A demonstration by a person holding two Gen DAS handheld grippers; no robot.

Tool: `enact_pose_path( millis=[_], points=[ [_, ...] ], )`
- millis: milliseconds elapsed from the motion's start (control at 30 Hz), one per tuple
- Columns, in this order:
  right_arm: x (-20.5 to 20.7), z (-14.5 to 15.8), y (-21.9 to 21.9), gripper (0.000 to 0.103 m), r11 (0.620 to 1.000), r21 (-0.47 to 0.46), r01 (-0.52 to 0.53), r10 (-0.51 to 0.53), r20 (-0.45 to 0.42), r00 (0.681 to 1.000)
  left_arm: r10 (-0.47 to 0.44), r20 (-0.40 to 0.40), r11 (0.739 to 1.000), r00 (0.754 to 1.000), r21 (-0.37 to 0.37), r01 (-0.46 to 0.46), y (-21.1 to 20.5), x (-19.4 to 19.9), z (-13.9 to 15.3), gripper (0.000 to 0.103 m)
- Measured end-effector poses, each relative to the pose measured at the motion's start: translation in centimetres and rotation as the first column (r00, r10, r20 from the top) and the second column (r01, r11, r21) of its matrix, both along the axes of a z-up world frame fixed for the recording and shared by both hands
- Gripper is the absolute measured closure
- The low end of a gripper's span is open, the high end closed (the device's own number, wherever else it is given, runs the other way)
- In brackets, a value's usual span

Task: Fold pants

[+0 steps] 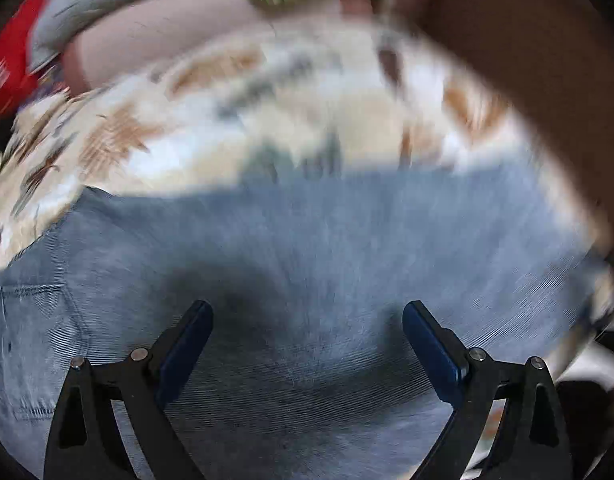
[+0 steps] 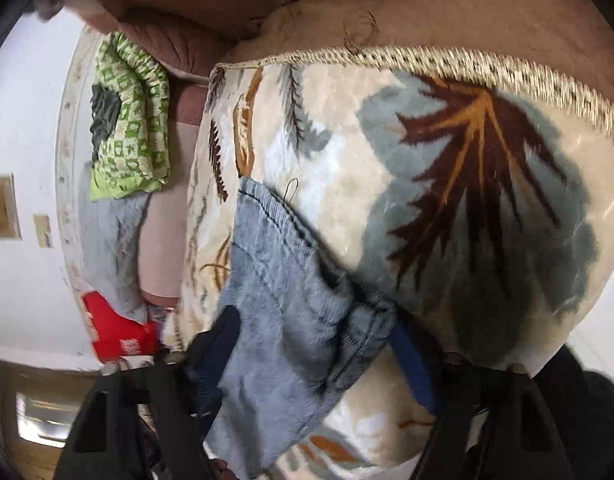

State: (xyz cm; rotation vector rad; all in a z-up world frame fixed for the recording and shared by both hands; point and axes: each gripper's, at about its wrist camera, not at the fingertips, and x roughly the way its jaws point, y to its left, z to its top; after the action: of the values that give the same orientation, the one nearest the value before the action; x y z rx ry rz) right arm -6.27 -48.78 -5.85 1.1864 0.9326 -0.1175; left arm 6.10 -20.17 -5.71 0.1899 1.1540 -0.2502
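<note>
1. Nearest the lens in the left wrist view, the left tongs (image 1: 307,316) stand wide apart with nothing between them, low in the frame over the pants (image 1: 299,248).
2. The pants, pale blue denim, fill the lower half of that view and lie spread on a leaf-patterned blanket (image 1: 155,128); a stitched pocket (image 1: 35,344) shows at the lower left. The picture is smeared, so finer seams are hard to read.
3. In the right wrist view, the right tongs (image 2: 311,340) sit at the bottom centre with a bunched fold of denim between the blue pads. The gap looks wide and I cannot tell whether they actually clamp the cloth.
4. There, a hemmed edge of the pants (image 2: 267,216) runs up toward mid-frame, over the blanket (image 2: 467,184).
5. Judged by its look, the denim is soft but fairly thick and weighty: it will drape and drag, not slip. Seamed edges, the hem or the waistband, seem the firmest places to take hold.
6. A green patterned cloth (image 2: 127,120) and a red item (image 2: 119,336) lie at the left, well apart.
</note>
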Motion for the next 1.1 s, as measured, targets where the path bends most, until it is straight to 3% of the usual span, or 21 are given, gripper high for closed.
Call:
enact_pose_path(
  millis=[33,100,200,267,367,400,433,467,567,633,767,867,933,1000,1100],
  points=[
    [0.2,0.0,0.0,0.044,1.000,-0.025,-0.011,0.011,-0.012,1.000,-0.024,0.050,1.000,0.998,0.017,0.023,-0.2,-0.5,0.0,0.006],
    [0.7,0.0,0.0,0.047,0.999,-0.045,-0.027,0.026,-0.022,0.999,-0.029,0.069,0.999,0.997,0.030,0.027,-0.2,-1.0,0.9,0.006],
    [1.2,0.1,0.2,0.046,0.995,-0.074,-0.066,0.063,-0.038,0.997,-0.036,0.134,0.999,0.990,-0.023,0.040,0.3,-2.1,3.4,0.006],
    [1.2,0.2,0.3,0.040,0.995,-0.073,-0.060,0.058,-0.040,0.998,-0.035,0.177,0.999,0.984,0.005,0.035,0.6,-3.0,3.9,0.006],
    [1.3,-0.1,0.2,0.039,0.997,-0.058,-0.048,0.046,-0.037,0.998,-0.101,0.030,0.990,0.994,0.100,0.098,-0.4,-2.5,-0.3,0.005],
    [1.5,0.0,0.3,0.039,0.996,-0.065,-0.055,0.052,-0.041,0.998,-0.097,0.068,0.992,0.993,0.086,0.091,-0.2,-2.7,-0.4,0.001],
    [1.7,0.1,0.5,0.048,0.995,-0.078,-0.068,0.064,-0.045,0.997,-0.096,0.075,0.992,0.992,0.089,0.090,-0.2,-2.8,-0.4,0.001],
    [2.0,0.3,0.6,0.075,0.991,-0.102,-0.083,0.078,-0.050,0.996,-0.094,0.075,0.992,0.993,0.090,0.087,-0.3,-2.9,-0.3,0.001],
    [2.8,1.0,1.1,0.076,0.982,-0.148,-0.119,0.112,-0.056,0.992,-0.107,0.081,0.990,0.991,0.098,0.099,-0.5,-3.3,-0.4,0.001],
    [3.5,3.6,2.7,0.076,0.954,-0.255,-0.158,0.153,-0.039,0.987,-0.109,0.076,0.991,0.991,0.088,0.102,-0.3,-3.3,-0.4,0.001],
    [5.3,10.3,7.8,0.077,0.861,-0.456,-0.227,0.270,0.031,0.962,-0.111,0.062,0.993,0.992,0.039,0.108,0.9,-2.9,-0.2,0.001],
    [5.8,15.4,14.5,0.077,0.752,-0.593,-0.286,0.414,0.089,0.906,-0.049,0.043,0.995,0.998,-0.084,0.052,3.8,-2.6,1.1,0.013],
    [5.1,17.7,20.7,0.077,0.640,-0.692,-0.333,0.541,0.098,0.835,0.049,0.051,0.978,0.997,-0.204,-0.038,8.6,-3.4,3.1,0.016],
    [4.1,17.8,25.7,0.077,0.558,-0.734,-0.388,0.644,0.088,0.760,0.154,0.099,0.958,0.983,-0.259,-0.124,13.6,-4.6,4.9,0.016],
    [3.0,14.3,32.6,0.075,0.448,-0.733,-0.511,0.769,0.024,0.639,0.352,0.160,0.915,0.922,-0.267,-0.303,22.3,-7.3,6.7,0.016]
  ],
)
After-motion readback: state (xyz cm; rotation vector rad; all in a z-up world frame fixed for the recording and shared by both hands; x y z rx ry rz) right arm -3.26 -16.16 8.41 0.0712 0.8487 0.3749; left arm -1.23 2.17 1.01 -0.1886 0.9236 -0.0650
